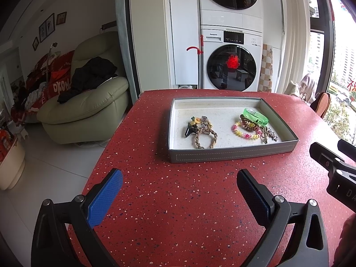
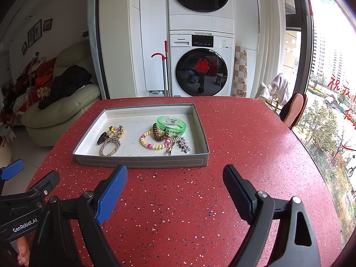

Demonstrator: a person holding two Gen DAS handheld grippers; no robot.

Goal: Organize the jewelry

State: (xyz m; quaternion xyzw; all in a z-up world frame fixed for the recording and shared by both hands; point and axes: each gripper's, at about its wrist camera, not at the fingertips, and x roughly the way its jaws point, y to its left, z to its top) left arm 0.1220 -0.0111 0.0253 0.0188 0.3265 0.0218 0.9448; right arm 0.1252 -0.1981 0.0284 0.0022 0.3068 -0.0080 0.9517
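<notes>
While both the left gripper [image 1: 179,191] and the right gripper [image 2: 174,188] hovered with jaws spread and empty over the red counter [image 2: 244,133], the jewelry lay in the grey tray [image 2: 142,162] at twelve o'clock, green bangle [image 2: 171,124] rearmost.

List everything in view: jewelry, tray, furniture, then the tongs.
tray: one, grey, on the red table
green bangle: one, translucent green, right half of tray
beaded bracelet: one, pink and yellow, in front of the bangle
coil hair tie: one, brown, beside the beaded bracelet
star clip: one, silver, right front of tray
braided bracelet: one, tan, left front of tray
black clip: one, left of tray
flower charm: one, yellow, left of tray
table: one, speckled red
washer: one, white, behind table
sofa: one, pale green, left
left tongs: open, empty
right tongs: open, empty
</notes>
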